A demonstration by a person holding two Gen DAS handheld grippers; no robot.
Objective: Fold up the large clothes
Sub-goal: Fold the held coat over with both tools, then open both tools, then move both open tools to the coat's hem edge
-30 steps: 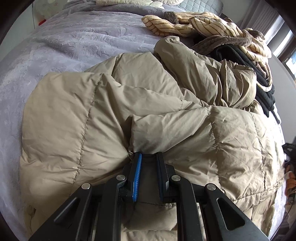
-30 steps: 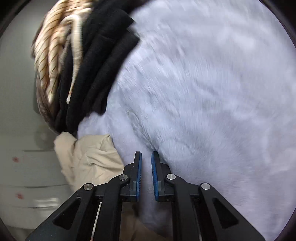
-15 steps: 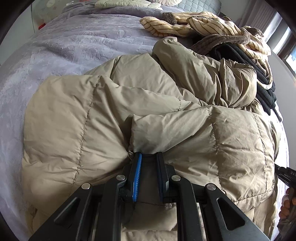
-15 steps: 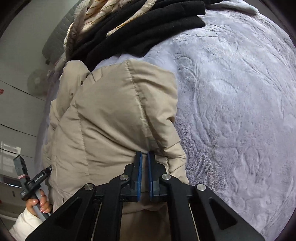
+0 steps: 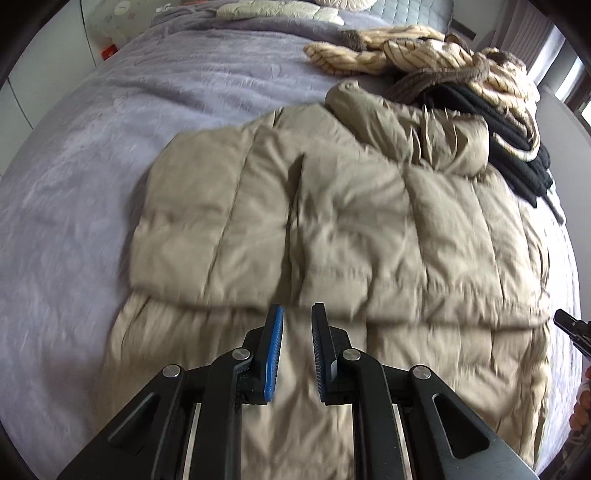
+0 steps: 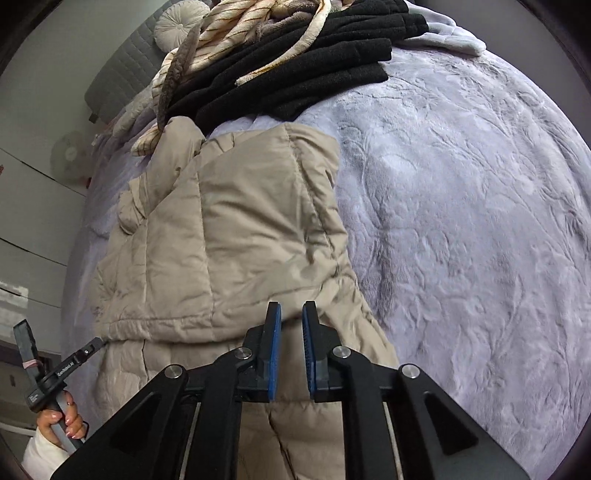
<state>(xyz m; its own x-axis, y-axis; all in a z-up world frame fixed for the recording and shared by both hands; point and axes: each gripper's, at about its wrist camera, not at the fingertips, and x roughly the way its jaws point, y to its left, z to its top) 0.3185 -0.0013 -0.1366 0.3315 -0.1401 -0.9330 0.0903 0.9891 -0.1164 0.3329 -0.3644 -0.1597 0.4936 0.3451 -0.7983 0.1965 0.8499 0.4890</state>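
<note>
A large beige quilted puffer jacket lies on the lilac bed cover, its upper part folded down over its lower part. It also shows in the right wrist view. My left gripper is open and empty, hovering just above the folded edge. My right gripper is open and empty, above the jacket's right edge. The left gripper's handle and the hand holding it show at the lower left of the right wrist view.
A pile of black and cream striped clothes lies beyond the jacket's collar. The lilac bed cover spreads right of the jacket and left of it. Pillows lie at the head.
Both grippers have let go of the jacket and opened. The lifted part now lies folded flat over the lower part. Both grippers have pulled back from the fabric.
</note>
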